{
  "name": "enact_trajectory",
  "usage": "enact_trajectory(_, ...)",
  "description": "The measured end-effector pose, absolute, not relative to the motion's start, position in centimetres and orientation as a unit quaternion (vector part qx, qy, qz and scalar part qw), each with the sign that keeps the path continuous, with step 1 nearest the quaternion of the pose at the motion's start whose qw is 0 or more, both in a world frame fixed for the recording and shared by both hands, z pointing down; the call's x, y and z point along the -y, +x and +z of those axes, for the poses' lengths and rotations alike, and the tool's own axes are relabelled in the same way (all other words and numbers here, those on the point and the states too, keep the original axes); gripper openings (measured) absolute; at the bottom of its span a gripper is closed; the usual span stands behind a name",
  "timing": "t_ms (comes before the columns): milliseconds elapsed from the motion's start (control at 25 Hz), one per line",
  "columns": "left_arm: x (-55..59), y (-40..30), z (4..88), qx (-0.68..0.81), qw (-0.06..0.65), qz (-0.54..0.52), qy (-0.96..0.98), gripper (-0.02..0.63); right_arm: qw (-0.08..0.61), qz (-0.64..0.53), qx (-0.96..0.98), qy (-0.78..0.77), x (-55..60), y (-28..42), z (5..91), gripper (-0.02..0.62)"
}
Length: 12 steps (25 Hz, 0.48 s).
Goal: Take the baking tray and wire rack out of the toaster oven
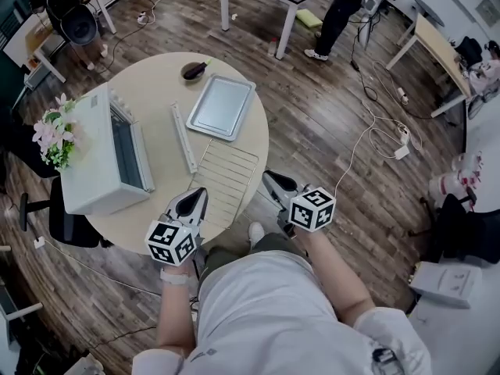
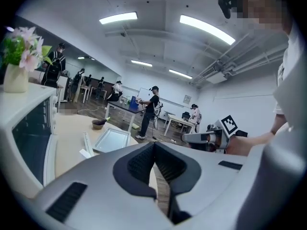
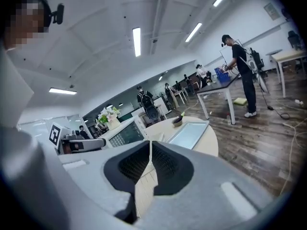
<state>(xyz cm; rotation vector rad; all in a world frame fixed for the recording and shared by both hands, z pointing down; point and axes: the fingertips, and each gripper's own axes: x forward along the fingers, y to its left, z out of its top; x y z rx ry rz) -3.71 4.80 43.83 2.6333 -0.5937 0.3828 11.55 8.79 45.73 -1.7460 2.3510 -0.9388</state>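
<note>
Nearest, the left gripper and right gripper are shown at the near edge of the desk, each with jaws pressed together on nothing. Just beyond, the wire rack lies flat. Farther on is the baking tray, beside the toaster oven. Both items are judged already removed, so only withdrawal is called for.

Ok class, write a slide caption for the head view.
Baking tray and wire rack lie on the round table beside the toaster oven.
</note>
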Motion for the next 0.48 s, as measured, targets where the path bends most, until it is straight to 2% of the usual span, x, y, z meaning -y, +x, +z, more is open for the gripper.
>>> enact_trajectory(480, -4.8, -2.4, 36.8, 0.215, 0.116, 0.082, 0.966, 0.000, 0.046, -0.169, -0.799, -0.575, -10.5, 11.7, 37.4, 0.015)
